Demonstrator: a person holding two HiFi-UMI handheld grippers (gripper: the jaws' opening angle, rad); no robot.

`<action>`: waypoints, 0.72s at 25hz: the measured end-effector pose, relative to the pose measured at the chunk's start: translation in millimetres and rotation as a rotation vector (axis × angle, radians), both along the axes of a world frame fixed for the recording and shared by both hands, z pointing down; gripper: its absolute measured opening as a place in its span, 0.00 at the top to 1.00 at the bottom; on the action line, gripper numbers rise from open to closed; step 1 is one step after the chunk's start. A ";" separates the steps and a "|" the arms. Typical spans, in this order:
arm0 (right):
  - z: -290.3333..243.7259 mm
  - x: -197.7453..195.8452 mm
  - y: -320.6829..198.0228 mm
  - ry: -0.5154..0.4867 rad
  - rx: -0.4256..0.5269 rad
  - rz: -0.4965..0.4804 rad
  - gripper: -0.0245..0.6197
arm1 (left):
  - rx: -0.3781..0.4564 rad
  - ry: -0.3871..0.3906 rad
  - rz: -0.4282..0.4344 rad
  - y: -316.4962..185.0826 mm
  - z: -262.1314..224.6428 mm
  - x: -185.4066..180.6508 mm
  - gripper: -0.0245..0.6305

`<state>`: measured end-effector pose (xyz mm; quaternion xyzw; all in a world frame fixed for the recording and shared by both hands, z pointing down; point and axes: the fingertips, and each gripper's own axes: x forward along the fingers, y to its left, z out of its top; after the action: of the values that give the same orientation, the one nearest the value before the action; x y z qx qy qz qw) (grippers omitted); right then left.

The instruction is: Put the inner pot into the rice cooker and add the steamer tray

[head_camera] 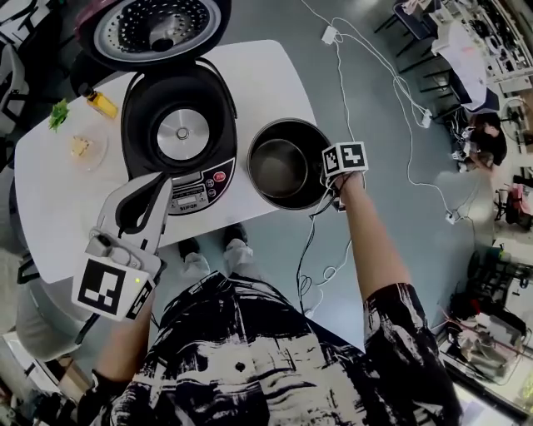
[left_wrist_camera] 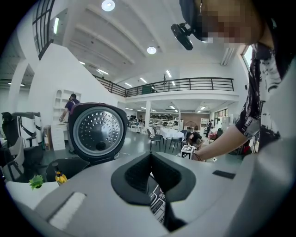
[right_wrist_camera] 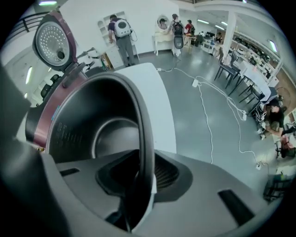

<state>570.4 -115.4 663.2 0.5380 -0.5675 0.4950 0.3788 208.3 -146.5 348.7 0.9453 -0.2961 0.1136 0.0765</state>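
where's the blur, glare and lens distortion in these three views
Head view: mostly sharp, though the table edge bows from the wide lens. Left gripper view: strong fisheye with black corners, and the ceiling lights flare white. Right gripper view: fisheye too, and the inner pot rim goes soft and dark close to the lens.

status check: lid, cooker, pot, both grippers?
rice cooker lid: open, tipped back.
rice cooker: cavity empty, heating plate bare.
inner pot: outside the cooker, upright and empty, at the table edge to the cooker's right.
right gripper: shut on the inner pot's rim.
left gripper: shut, nothing between the jaws, in front of the cooker.
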 end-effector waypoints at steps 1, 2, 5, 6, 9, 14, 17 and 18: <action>2.6 0.1 2.8 0.009 -0.029 -0.005 0.85 | 0.000 0.001 0.000 0.0 -0.2 0.3 0.96; 4.1 1.8 4.1 0.027 -0.052 -0.005 0.88 | 0.000 0.002 0.000 -0.1 -0.5 0.3 0.96; 5.6 6.1 4.0 0.074 -0.093 0.000 0.94 | -0.001 0.003 -0.002 0.0 -1.3 -0.5 0.96; 5.6 6.8 3.9 0.077 -0.101 0.012 0.95 | -0.002 0.004 -0.003 0.4 -1.2 -0.8 0.96; 5.1 8.7 4.5 0.073 -0.111 0.054 0.96 | -0.006 0.005 -0.007 1.5 0.1 -2.6 0.96; 5.6 5.9 6.3 0.030 -0.104 0.083 0.96 | -0.009 0.004 -0.021 -1.2 2.3 -10.1 0.96; 1.8 4.2 6.3 0.008 -0.091 0.091 0.96 | -0.010 0.011 -0.025 -1.9 2.3 -11.5 0.96; -0.4 3.9 5.3 0.006 -0.084 0.090 0.96 | -0.010 0.013 -0.025 -1.9 2.0 -11.6 0.96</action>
<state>574.4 -110.1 662.8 0.5481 -0.5201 0.5334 0.3802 196.7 -148.4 350.7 0.9418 -0.3069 0.1079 0.0845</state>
